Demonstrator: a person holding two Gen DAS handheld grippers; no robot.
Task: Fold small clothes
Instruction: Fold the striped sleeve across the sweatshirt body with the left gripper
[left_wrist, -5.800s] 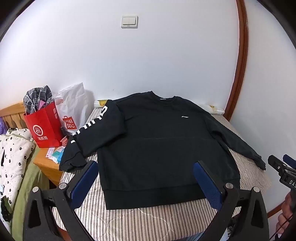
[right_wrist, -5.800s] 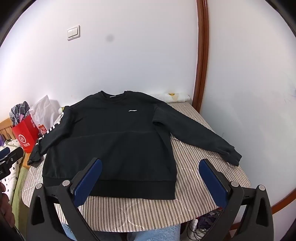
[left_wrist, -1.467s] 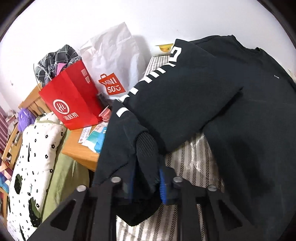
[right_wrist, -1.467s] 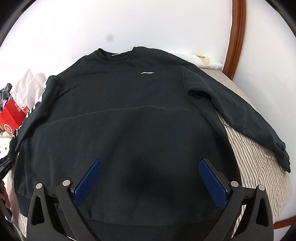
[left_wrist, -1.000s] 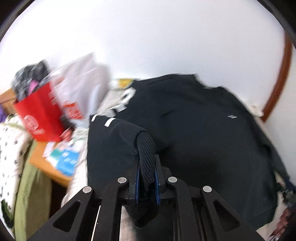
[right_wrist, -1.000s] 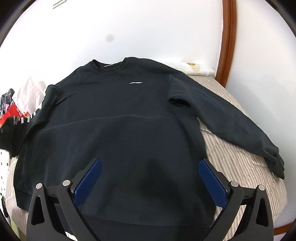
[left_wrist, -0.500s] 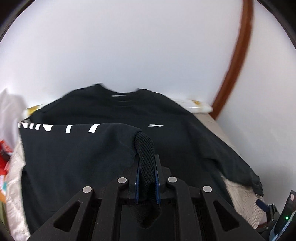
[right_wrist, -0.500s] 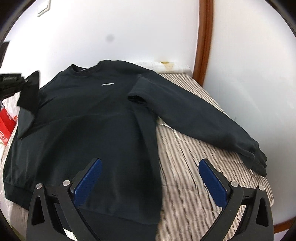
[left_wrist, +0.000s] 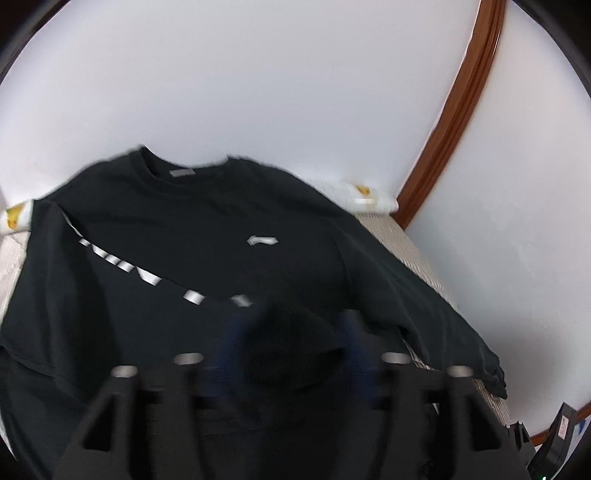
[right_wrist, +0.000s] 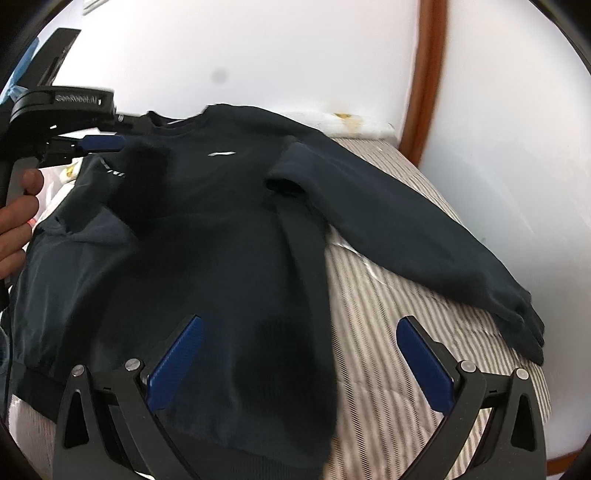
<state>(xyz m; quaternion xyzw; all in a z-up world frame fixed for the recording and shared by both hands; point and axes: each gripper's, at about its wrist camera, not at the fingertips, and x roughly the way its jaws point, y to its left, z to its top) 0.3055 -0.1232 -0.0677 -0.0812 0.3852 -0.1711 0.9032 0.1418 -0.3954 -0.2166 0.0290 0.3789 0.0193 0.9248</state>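
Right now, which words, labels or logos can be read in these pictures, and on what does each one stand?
"GenRobot.AI" (roughly; blurred): on the body of the left gripper.
White block letters on the sleeve of the black sweatshirt: too blurred to read.
White chest logo: a mark only, no words.
Grey neck label: too blurred to read.

Place: a home bedroom
Evidence: striped bed (right_wrist: 388, 295) against white wall (left_wrist: 295, 92), wooden door frame (left_wrist: 461, 103) at its far corner
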